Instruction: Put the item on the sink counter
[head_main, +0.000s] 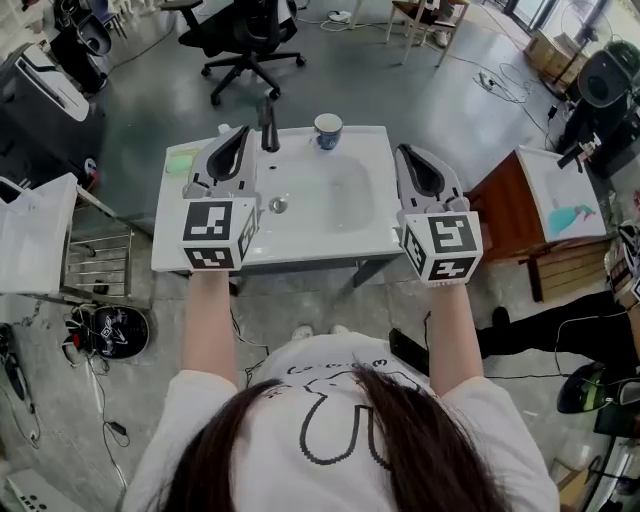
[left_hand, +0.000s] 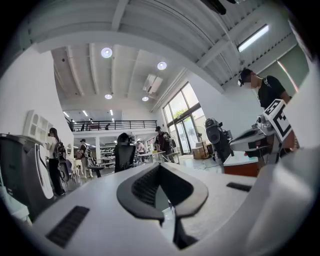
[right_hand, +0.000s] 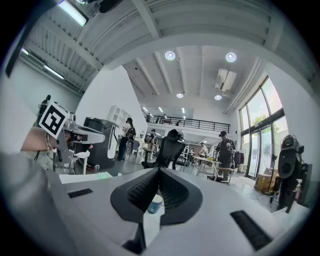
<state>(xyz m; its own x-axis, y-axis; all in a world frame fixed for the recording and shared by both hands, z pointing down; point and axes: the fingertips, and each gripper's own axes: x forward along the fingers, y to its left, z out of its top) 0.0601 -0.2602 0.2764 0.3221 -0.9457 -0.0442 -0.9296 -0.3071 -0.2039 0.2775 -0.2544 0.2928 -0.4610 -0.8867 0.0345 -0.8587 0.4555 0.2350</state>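
A white cup with blue print (head_main: 328, 129) stands at the back edge of the white sink counter (head_main: 300, 243), right of the black faucet (head_main: 268, 126). My left gripper (head_main: 238, 137) hovers over the counter's left side, shut with nothing in it; its jaws (left_hand: 160, 169) meet at the tips. My right gripper (head_main: 407, 153) hangs over the counter's right edge, also shut and empty. In the right gripper view the cup (right_hand: 155, 203) shows through the gap behind the closed tips (right_hand: 159, 171), some way ahead.
A green sponge (head_main: 183, 160) lies at the counter's back left. A wooden table (head_main: 512, 205) stands to the right, a metal rack (head_main: 100, 262) to the left. A black office chair (head_main: 245, 38) is beyond the sink. A helmet (head_main: 112, 331) and cables lie on the floor.
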